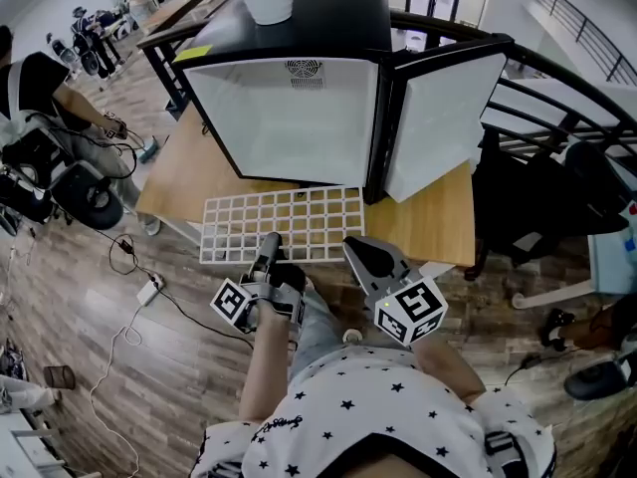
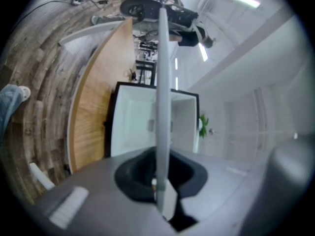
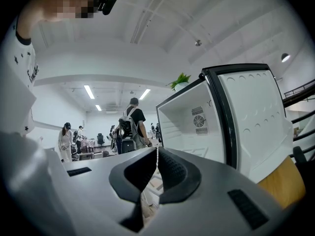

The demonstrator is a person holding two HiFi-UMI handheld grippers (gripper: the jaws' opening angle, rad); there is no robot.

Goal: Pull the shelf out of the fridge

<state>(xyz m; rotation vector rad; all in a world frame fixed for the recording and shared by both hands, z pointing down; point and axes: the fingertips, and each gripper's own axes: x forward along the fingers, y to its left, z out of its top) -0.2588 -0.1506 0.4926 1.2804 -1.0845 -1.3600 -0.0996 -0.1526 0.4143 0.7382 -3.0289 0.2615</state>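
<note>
Clamped the shelf (image 1: 284,225) by its near edge in the jaws of the left gripper (image 1: 268,245); held the right gripper (image 1: 356,250) with jaws shut, empty. Had the shelf out on the counter (image 1: 430,223) at 6 o'clock from the fridge (image 1: 299,118), seemingly overhanging; risked tipping floorward if released.

Lighting's bright and flat all round, coming off ceiling strip lights (image 3: 89,91) overhead, so shadows are soft. The white inside of the fridge (image 1: 289,127) comes out very bright, close to washed out. Heavy fisheye everywhere: straight edges bow in the head view, and both gripper views go black at the corners. In the left gripper view the shelf (image 2: 162,82) edge and the left gripper (image 2: 160,178) body up close are a blurry smear; the right gripper view is sharper further back
</note>
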